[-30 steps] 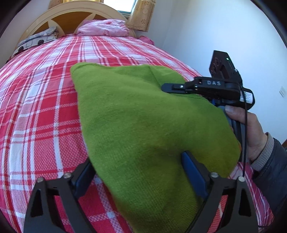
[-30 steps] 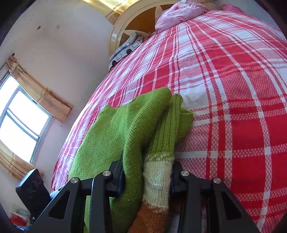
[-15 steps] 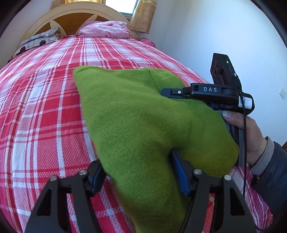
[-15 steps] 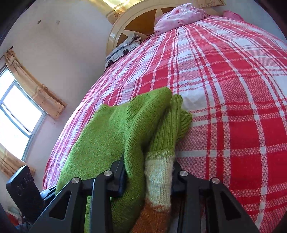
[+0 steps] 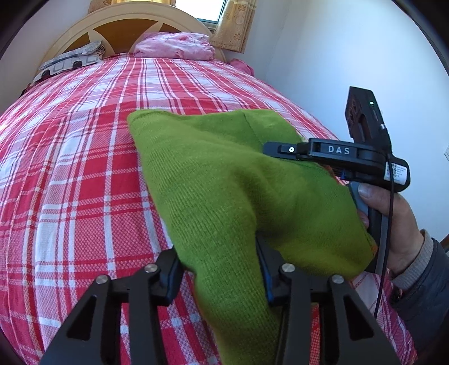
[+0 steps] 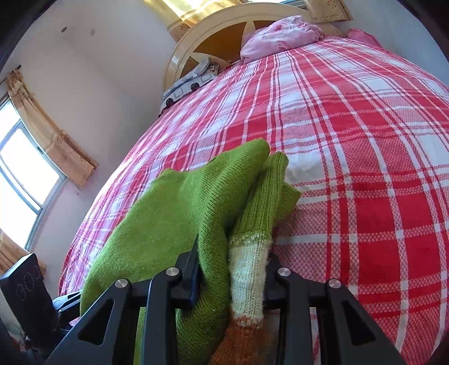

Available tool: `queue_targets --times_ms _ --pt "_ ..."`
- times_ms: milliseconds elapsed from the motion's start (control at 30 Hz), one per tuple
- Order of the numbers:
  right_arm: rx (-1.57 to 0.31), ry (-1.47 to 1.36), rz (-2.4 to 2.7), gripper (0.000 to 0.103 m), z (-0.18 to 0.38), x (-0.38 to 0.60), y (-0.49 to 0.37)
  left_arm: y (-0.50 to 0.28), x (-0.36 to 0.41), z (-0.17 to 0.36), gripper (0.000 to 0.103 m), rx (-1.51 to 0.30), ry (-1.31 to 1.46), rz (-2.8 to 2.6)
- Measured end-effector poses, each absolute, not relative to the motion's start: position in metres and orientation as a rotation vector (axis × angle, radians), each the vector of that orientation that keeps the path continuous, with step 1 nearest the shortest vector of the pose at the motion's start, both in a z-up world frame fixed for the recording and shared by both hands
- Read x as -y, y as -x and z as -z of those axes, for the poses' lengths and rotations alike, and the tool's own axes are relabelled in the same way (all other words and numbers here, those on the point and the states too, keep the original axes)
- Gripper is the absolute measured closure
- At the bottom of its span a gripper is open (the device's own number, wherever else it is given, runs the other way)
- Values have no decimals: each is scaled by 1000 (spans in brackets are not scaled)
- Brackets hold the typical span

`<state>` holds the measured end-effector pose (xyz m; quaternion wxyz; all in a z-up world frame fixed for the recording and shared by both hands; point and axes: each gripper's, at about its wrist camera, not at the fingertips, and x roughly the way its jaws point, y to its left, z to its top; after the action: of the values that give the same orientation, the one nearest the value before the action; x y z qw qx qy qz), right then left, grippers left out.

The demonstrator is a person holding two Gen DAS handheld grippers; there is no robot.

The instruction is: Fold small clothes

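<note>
A green knitted sweater [image 5: 224, 182] lies folded on the red plaid bed [image 5: 70, 168], its near part lifted off the cover. My left gripper [image 5: 219, 266] has a bunched fold of it between its blue pads, and its jaws are closing on the fold. My right gripper [image 6: 233, 269] is shut on layered green folds [image 6: 168, 219] and the cream and orange cuff [image 6: 248, 269], and its jaws are still closing a little. In the left wrist view the right gripper [image 5: 280, 148] reaches over the sweater's right edge, held by a person's hand [image 5: 393, 219].
A pink pillow [image 5: 174, 45] and a patterned pillow [image 5: 67, 63] lie by the wooden headboard [image 5: 112, 25]. A white wall [image 5: 336, 56] runs along the bed's right side. Bare plaid cover [image 6: 364, 140] stretches beyond the sweater. A curtained window [image 6: 16, 168] is at the left.
The left jaws have drawn in from wide apart to close against the green fold. The right gripper keeps its hold and has risen slightly.
</note>
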<state>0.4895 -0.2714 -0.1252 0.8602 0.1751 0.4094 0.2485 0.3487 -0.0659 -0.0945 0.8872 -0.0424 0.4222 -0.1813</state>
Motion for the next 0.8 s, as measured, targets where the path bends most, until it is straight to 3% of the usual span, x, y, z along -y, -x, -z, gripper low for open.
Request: queue_targets --times_ms 800 --pt "-762 -440 -650 72 98 225 -402 -273 24 60 62 -846 51 320"
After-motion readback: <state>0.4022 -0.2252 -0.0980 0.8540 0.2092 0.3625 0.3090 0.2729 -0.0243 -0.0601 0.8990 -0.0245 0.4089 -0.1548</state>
